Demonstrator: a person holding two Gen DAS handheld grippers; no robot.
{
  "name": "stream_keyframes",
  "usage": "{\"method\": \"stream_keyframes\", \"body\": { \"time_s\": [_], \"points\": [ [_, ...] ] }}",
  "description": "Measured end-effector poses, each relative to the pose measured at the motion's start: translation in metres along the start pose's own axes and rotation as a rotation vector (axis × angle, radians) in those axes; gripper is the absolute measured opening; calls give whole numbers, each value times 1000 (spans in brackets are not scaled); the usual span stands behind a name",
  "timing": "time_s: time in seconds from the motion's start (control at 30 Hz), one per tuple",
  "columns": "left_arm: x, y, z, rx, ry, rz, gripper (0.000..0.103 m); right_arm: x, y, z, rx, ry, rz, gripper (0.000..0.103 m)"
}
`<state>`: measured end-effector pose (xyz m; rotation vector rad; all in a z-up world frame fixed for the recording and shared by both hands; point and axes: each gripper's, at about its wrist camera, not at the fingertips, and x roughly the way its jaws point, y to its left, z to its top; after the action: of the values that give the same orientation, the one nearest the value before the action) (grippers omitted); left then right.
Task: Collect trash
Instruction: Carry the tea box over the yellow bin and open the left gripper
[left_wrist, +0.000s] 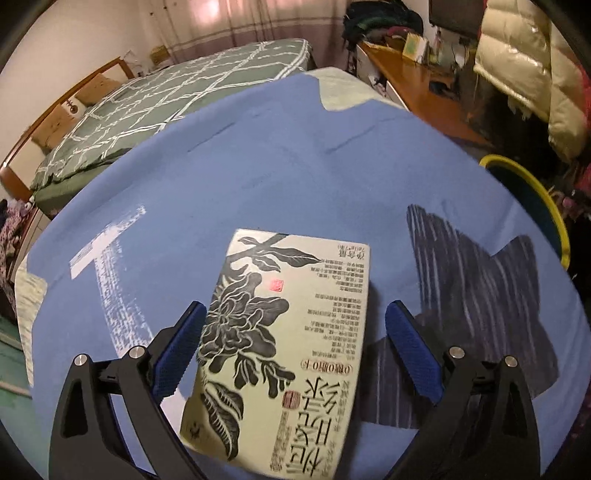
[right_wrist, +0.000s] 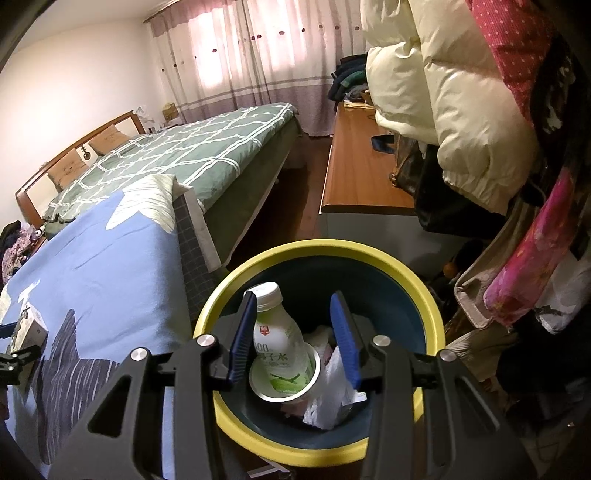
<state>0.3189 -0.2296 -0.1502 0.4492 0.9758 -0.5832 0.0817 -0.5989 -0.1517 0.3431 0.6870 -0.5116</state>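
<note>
Both tools stand with their blue-padded fingers spread wide. Left tool (left_wrist: 293, 334) hovers over a blue cloth (left_wrist: 258, 177) that covers the surface below, and a cream book (left_wrist: 288, 343) with a black flower print lies flat on the cloth between its fingers; neither pad is clearly touching the book's edges. A dark striped patch (left_wrist: 476, 295) of the cloth's print lies just right of the book, and a white streaked patch (left_wrist: 118, 280) lies to its left.

Right tool (right_wrist: 295, 332) hangs above a trash bin (right_wrist: 424, 295) with a yellow rim and dark teal inside, standing on the floor beside the cloth-covered surface. Between its spread fingers, a white and green drink bottle (right_wrist: 280, 343) with a white cap leans inside the bin, its base toward the camera and its cap near the left finger. Whether that finger touches the bottle cannot be told. Crumpled white plastic wrapping (right_wrist: 328, 391) lies in the bin just right of the bottle, under the right finger.

A bed with a green checked cover (right_wrist: 192, 151) lies beyond, and a wooden table (right_wrist: 358, 173) stands to the right.
</note>
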Motion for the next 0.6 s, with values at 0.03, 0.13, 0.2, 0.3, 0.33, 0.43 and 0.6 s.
{"method": "stream_keyframes", "body": {
  "time_s": [0.03,0.13,0.2,0.3,0.33,0.43,0.6],
  "points": [
    [2,-1,0,5,2,-4,88,-1,0,-1,-2,0,0,40],
    [-1,-1,1,-8,-6,-15,77,-4,-1,-2,-1,0,5,40],
    [-3,-5,1,-8,-12,-16,75,-5,-2,-2,0,-1,9,40],
    [-9,-19,3,6,-35,-6,74,-12,-7,-6,1,-6,8,40],
    [-12,-25,4,7,-45,-12,74,-14,-9,-7,3,-7,8,40],
    [-23,-44,12,20,-76,-30,74,-21,-19,-9,16,-11,5,40],
    [-42,-95,39,75,-135,-84,74,-36,-38,-12,38,-32,-4,40]
  ]
}}
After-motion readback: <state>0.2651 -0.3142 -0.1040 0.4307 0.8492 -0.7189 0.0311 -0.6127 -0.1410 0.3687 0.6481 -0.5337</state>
